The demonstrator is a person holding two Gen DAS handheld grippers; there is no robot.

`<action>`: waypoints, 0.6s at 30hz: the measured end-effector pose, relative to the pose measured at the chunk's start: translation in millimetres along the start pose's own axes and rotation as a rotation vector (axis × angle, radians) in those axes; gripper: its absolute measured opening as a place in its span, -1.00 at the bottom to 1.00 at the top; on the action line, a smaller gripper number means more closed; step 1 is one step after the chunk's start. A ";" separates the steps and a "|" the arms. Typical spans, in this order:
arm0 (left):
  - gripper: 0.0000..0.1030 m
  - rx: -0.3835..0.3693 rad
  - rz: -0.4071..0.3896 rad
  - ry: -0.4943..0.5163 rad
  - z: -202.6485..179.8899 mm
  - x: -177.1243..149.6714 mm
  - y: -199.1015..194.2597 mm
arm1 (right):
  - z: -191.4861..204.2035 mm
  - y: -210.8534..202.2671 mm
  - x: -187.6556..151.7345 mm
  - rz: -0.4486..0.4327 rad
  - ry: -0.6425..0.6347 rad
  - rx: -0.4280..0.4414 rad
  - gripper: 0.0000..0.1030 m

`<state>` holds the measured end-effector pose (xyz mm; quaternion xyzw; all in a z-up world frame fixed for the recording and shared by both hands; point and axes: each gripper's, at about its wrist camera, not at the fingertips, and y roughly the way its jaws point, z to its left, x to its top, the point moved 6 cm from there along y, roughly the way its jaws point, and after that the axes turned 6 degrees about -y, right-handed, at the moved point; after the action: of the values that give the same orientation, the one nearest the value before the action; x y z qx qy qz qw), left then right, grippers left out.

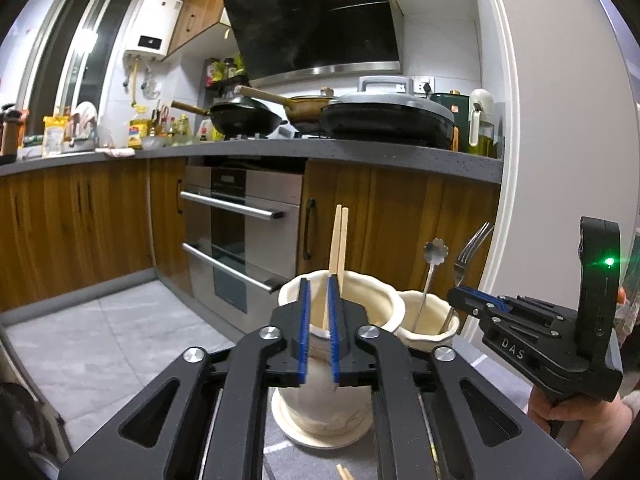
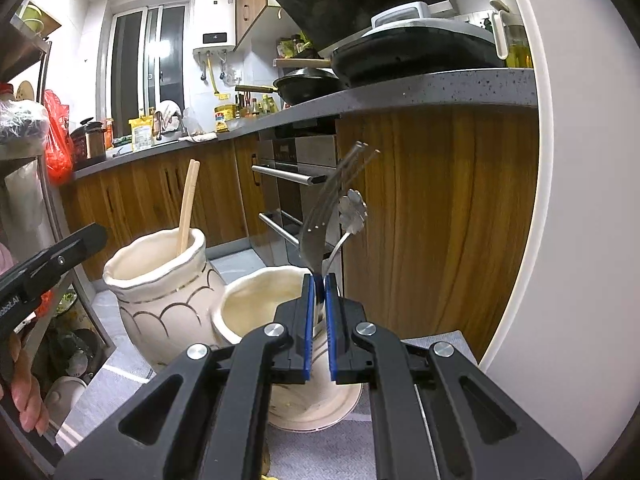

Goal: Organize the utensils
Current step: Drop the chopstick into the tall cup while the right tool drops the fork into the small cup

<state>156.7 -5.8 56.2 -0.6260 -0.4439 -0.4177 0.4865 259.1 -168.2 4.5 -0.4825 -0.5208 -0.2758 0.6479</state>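
Observation:
Two cream ceramic jars stand side by side on a grey mat. The taller jar (image 1: 320,360) (image 2: 160,284) holds a pair of wooden chopsticks (image 1: 338,248) (image 2: 188,204). My left gripper (image 1: 317,284) hovers over its rim, jaws slightly apart, the chopsticks just right of the gap. The shorter jar (image 1: 428,320) (image 2: 256,304) holds a flower-ended spoon (image 1: 434,254) (image 2: 352,208) and a metal fork (image 1: 472,248) (image 2: 324,224). My right gripper (image 2: 319,280) (image 1: 472,300) is shut on the fork's handle above that jar.
More chopsticks (image 1: 344,472) lie on the mat in front of the tall jar. Behind are wooden cabinets, a steel oven (image 1: 240,232) and a grey counter (image 1: 360,152) with pans. A white wall (image 2: 580,240) is at the right.

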 end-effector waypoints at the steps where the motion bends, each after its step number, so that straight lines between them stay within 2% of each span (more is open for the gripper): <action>1: -0.72 -0.001 -0.002 -0.002 0.5 0.0 -0.4 | -0.8 -0.7 0.0 0.001 0.003 0.000 -0.89; 5: -0.70 0.002 0.001 -0.014 1.9 -1.3 0.3 | -4.4 -0.1 -0.1 0.004 0.012 -0.007 -0.89; 11: -0.49 0.003 0.006 -0.033 4.2 -2.7 0.4 | -8.9 1.7 2.4 0.004 0.034 -0.031 -0.89; 18: -0.46 0.001 0.007 -0.033 3.9 -2.9 1.2 | -8.4 3.6 1.2 0.010 0.037 -0.030 -0.88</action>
<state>157.4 -2.5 52.5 -0.6341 -0.4500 -0.4056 0.4806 266.0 -174.3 4.4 -0.4896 -0.5021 -0.2891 0.6517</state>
